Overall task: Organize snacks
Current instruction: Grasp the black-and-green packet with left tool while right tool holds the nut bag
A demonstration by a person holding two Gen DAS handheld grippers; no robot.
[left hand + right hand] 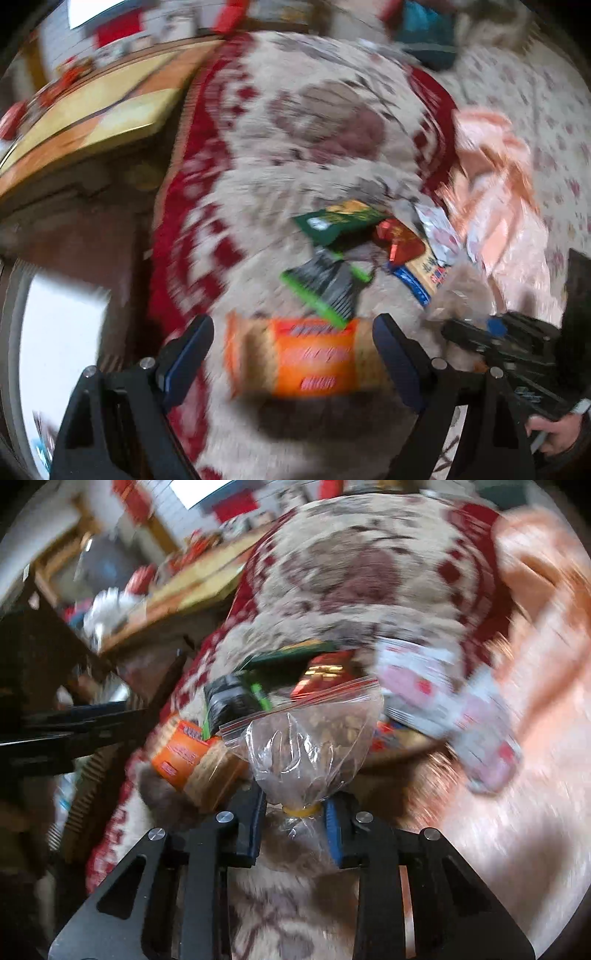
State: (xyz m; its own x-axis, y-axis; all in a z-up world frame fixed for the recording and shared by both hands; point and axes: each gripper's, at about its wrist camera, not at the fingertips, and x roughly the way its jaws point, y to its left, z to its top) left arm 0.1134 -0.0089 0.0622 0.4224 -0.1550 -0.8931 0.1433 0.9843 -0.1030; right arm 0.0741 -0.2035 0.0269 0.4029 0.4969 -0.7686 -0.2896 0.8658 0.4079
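An orange biscuit pack lies on the patterned rug between the wide-open fingers of my left gripper, untouched. Beyond it lie a black-and-green packet, a dark green packet, a red foil packet and a yellow-blue packet. My right gripper is shut on the neck of a clear zip bag of snacks, at its yellow band. The orange pack sits just left of the bag. A white-pink packet lies to the right. Both views are motion-blurred.
A low wooden table with clutter stands at the left. A peach blanket lies on the right over a floral cover. A teal cushion sits at the far end. The right gripper body shows at the lower right.
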